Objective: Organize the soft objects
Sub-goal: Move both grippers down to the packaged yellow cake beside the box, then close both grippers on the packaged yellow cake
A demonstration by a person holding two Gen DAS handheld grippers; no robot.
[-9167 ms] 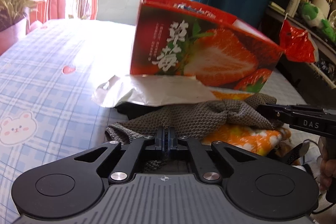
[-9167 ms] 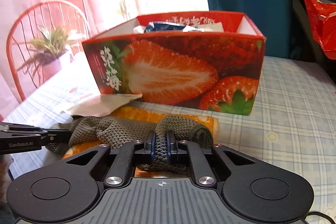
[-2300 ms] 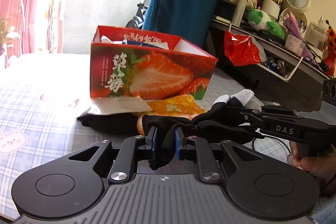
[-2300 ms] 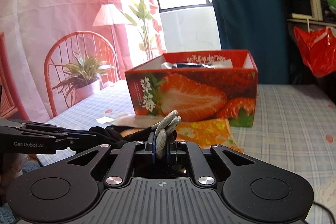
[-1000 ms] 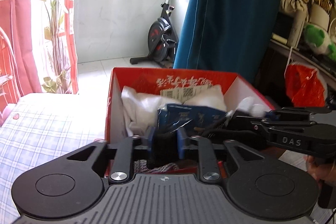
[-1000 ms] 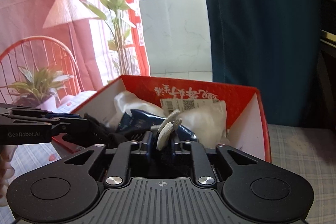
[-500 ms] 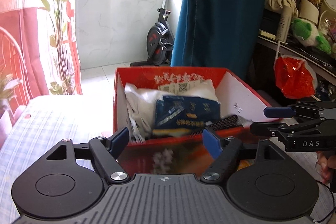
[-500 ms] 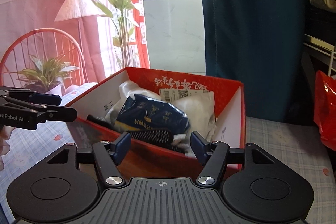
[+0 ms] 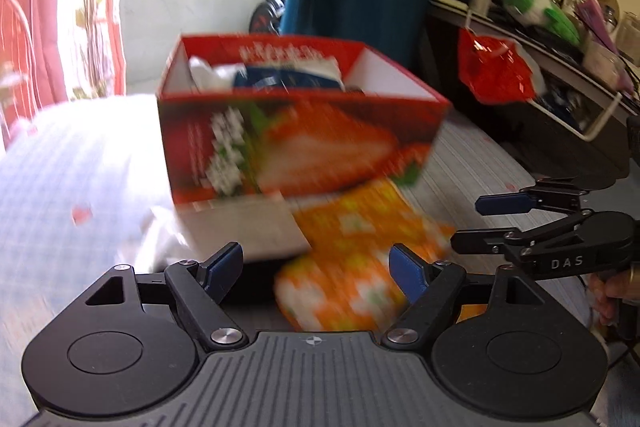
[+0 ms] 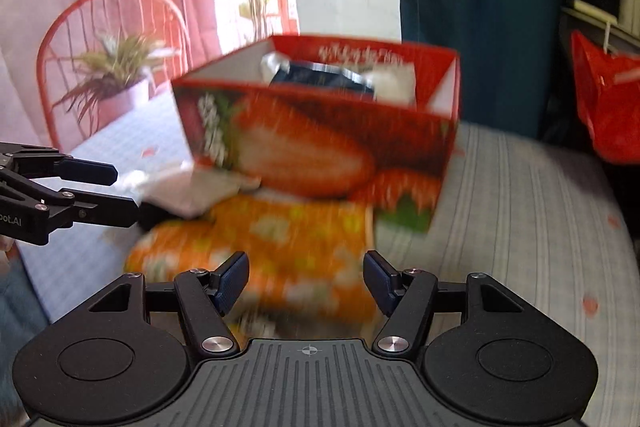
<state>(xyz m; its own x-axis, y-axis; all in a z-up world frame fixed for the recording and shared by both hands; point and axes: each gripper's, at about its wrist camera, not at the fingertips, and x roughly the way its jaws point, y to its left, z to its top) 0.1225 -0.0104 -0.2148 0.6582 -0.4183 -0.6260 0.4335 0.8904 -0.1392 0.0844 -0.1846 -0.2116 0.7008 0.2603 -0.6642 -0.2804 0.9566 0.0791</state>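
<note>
A red strawberry-print box [image 9: 300,143] [image 10: 320,147] stands on the checked tablecloth, holding a blue packet [image 9: 280,77] and white bags [image 10: 392,79]. In front of it lies an orange flowered cloth [image 9: 352,227] [image 10: 280,235], folded and blurred. My left gripper [image 9: 316,257] [image 10: 124,189] hangs open and empty over the cloth's left part. At the cloth's right part my right gripper [image 10: 305,262] [image 9: 468,223] is open too, with nothing between its fingers. A white sheet [image 9: 240,227] [image 10: 180,191] sticks out from under the box, with something dark below it.
A red plastic bag [image 9: 492,67] [image 10: 604,107] hangs from a cluttered shelf [image 9: 560,27] on the right. A red wire chair [image 10: 108,27] with a potted plant [image 10: 112,75] stands at the left. Teal curtain and an exercise bike [image 9: 272,7] are behind.
One second ago both grippers were shut on a black glove over the box. They let it go into the box, then drew back and down toward the orange cloth with jaws open.
</note>
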